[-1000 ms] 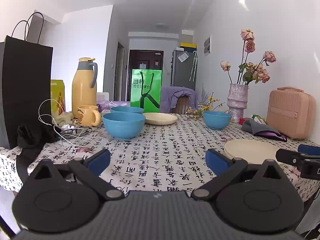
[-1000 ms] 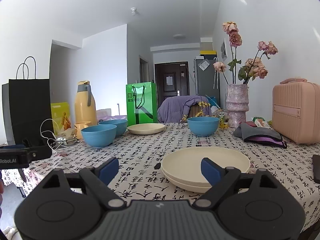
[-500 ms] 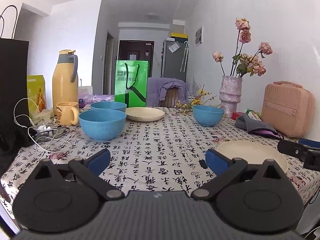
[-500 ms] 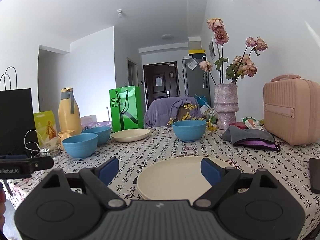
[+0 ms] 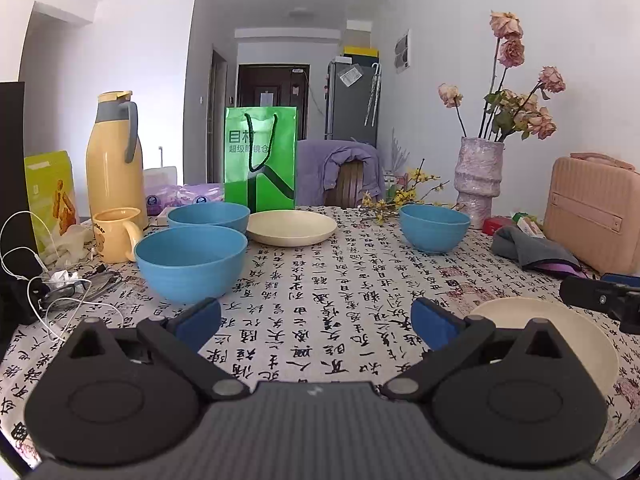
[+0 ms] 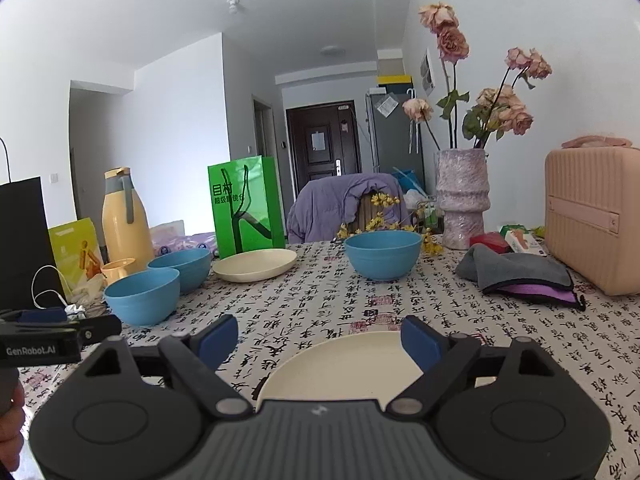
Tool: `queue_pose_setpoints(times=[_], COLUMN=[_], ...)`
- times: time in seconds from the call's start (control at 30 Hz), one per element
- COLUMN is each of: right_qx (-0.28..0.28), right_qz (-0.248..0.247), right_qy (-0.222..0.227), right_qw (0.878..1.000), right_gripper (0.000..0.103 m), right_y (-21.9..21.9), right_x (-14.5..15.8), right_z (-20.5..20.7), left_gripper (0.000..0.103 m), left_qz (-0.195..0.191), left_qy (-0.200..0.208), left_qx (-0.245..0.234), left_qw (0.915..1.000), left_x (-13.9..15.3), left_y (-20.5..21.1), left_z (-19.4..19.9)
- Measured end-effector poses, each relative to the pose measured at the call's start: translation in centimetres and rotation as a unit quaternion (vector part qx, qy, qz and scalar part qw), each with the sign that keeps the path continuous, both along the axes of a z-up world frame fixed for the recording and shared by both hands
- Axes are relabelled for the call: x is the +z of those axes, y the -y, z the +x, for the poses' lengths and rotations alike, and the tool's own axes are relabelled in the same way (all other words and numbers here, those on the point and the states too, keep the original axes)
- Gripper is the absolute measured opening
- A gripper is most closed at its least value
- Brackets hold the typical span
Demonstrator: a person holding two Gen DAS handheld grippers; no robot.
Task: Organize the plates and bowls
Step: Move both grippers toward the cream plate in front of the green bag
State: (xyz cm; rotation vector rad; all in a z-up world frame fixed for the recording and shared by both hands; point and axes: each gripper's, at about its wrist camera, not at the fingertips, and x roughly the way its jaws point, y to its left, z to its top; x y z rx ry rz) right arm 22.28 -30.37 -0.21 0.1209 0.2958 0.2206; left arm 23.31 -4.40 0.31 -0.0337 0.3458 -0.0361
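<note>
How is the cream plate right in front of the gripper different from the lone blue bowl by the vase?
The plate is cream, shallow and wide; the lone bowl is blue, deep and narrower. The plate lies at the near edge, just ahead of the right gripper, whose jaws are open; the bowl stands farther back near the vase. Both sit upright and empty on the tablecloth.

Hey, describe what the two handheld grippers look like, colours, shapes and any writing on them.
Both the left gripper and the right gripper have a ribbed dark grey body, two round black discs, black angled linkage arms with silver pivot pins, and blue finger pads. In the right wrist view, the left gripper's side reads GenRobot.AI in white.
</note>
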Motion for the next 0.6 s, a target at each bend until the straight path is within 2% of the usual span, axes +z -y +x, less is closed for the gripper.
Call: queue_pose_setpoints(times=[0.17, 0.37, 0.6], right_qx=[0.035, 0.074, 0.122], right_qz=[0.019, 0.054, 0.072], right_qy=[-0.039, -0.085, -0.091], right_qw=[0.998, 0.992, 0.986], right_gripper=[0.088, 0.086, 0.085], right_y=[-0.4, -1.5, -3.3], right_x=[1.5, 4.1, 7.8], right_z=[5.1, 12.7, 21.9], left_gripper=[0.103, 0.101, 0.101], left_qz=[-0.028, -0.065, -0.118], left_qy=[-0.033, -0.033, -0.047], left_qx=[0.009, 0.028, 0.054], left_qw=[0.999, 0.9969, 0.9905], left_x=[1.0, 3.1, 5.6], left_y=[-1.3, -2.1, -2.2], left_z=[4.8, 11.3, 20.0])
